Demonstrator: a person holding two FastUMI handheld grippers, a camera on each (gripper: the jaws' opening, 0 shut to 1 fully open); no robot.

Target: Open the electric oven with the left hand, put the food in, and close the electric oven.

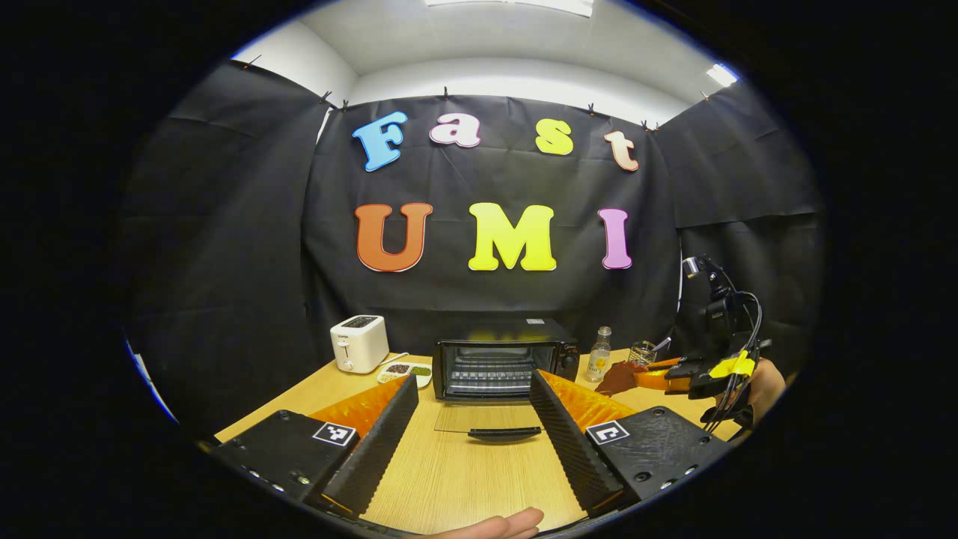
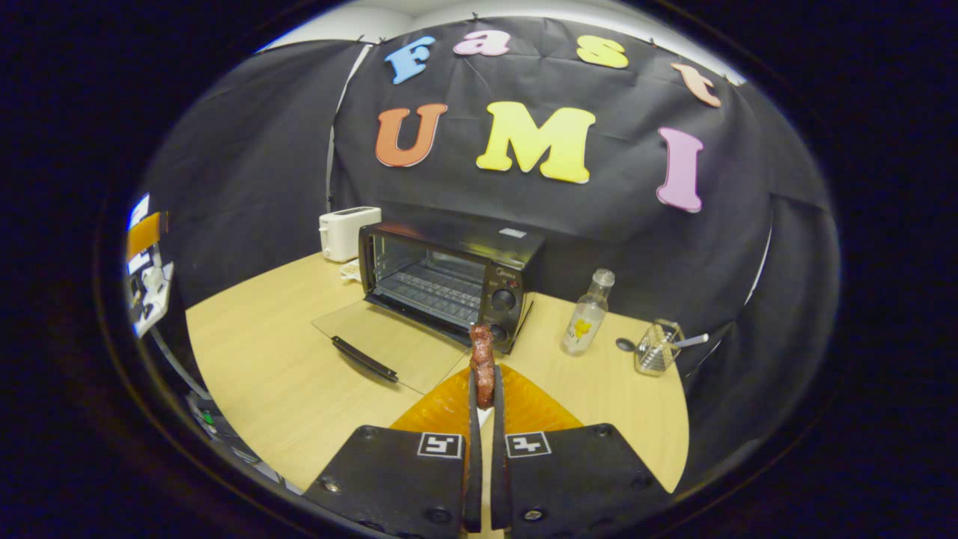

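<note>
A fingertip (image 1: 503,524) shows at the bottom edge of the left gripper view, just behind the left hand-held gripper (image 1: 473,419), whose two fingers stand wide apart over the bare tabletop (image 1: 464,479), holding nothing. Straight ahead of it, between the finger tips, lies the oven's glass door (image 1: 479,419), folded down flat on the wood with its black handle nearest. Beyond the door sits the electric oven (image 1: 505,359), its inside open to view with a wire rack showing. Off to that gripper's right, the right hand-held gripper (image 2: 483,393) is held above the tabletop with its fingers closed narrow on a brown piece of food (image 2: 483,363), which stands up from the tips, just before the oven's knob side. Farther off, a white toaster (image 1: 359,343) and a small dish (image 1: 404,370) stand left of the oven, a clear bottle (image 2: 587,314) and a glass holder with spoons (image 2: 657,348) to its right.
</note>
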